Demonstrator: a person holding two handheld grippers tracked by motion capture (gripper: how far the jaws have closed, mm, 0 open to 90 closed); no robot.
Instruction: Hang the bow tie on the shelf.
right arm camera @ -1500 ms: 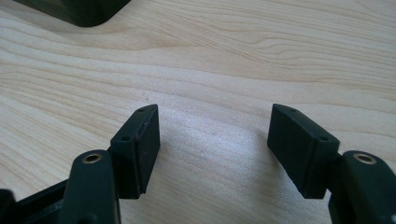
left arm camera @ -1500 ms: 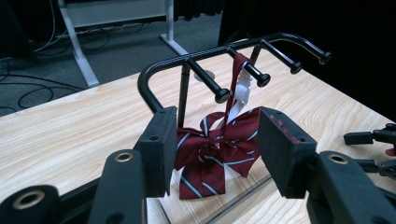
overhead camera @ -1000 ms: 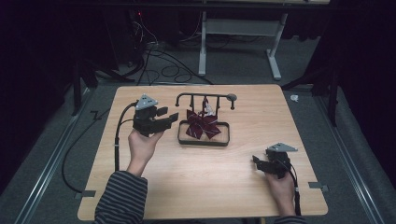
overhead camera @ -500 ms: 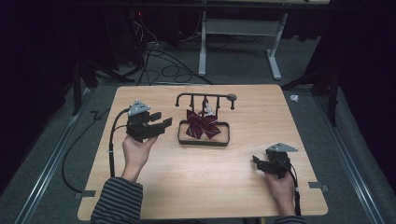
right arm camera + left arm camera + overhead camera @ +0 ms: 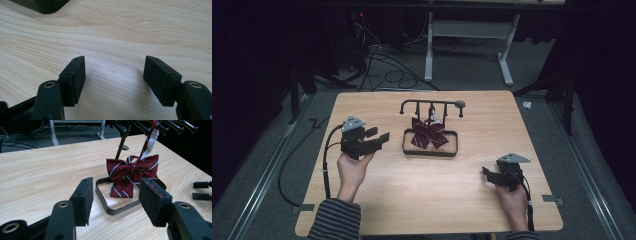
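Claws released: left claw [image 5: 381, 137] beside rack [image 5: 430, 150] edge, right claw [image 5: 488, 173] over bare table [image 5: 422, 200].

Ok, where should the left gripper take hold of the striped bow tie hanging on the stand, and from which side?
Probably the centre knot of the bow tie, approached from the left gripper's side: the wings flare wide and floppy while the knot is narrow and firm. The tie hangs by a white strap from the stand's bar, so lift upward to free it. The jaws stand open, nothing between them.
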